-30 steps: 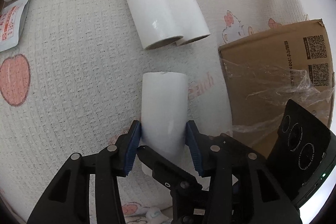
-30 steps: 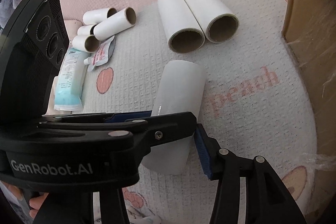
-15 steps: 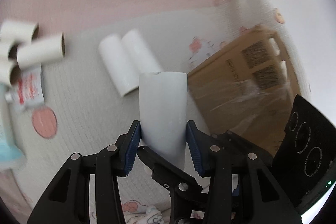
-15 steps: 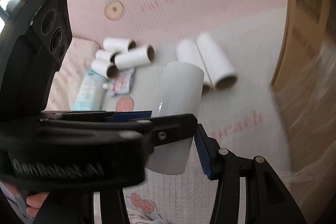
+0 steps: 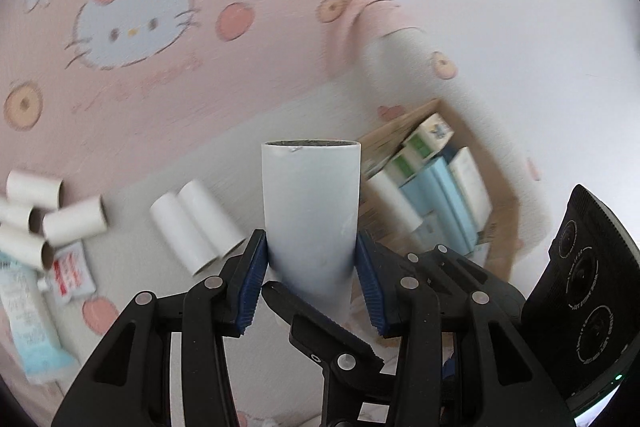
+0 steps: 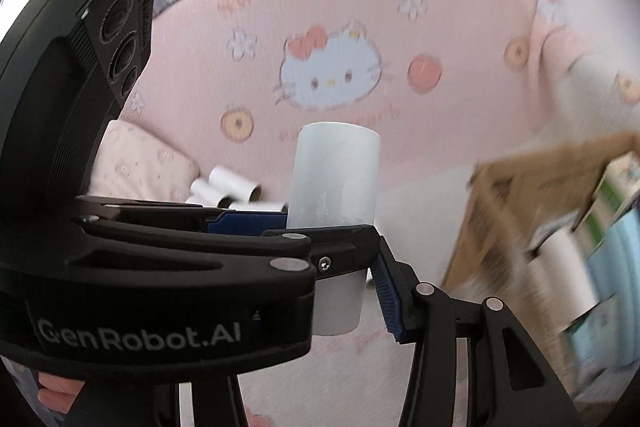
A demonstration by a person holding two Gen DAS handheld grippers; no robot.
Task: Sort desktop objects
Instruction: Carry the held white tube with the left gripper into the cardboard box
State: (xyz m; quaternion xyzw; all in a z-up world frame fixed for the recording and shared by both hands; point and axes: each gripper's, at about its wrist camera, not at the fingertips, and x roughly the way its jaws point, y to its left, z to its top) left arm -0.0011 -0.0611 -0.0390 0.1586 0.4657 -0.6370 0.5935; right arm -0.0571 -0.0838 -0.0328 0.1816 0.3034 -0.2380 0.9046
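Pink cartoon-print bedding [image 5: 168, 75] backs a smooth white cylindrical roll [image 5: 311, 223], clamped between the left gripper [image 5: 311, 267]'s ribbed blue pads; right gripper [image 6: 340, 267]'s opening cannot be judged.

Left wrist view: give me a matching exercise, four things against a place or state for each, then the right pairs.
Things:
1. white roll
2. pair of white rolls
3. cardboard box
4. red-and-white sachet

Places or states:
A. lying side by side on the mat, left of the left hand-held gripper
B. holds cartons and a roll
C. clamped between blue pads
D. beside the small cardboard tubes

Pairs: 1-C, 2-A, 3-B, 4-D
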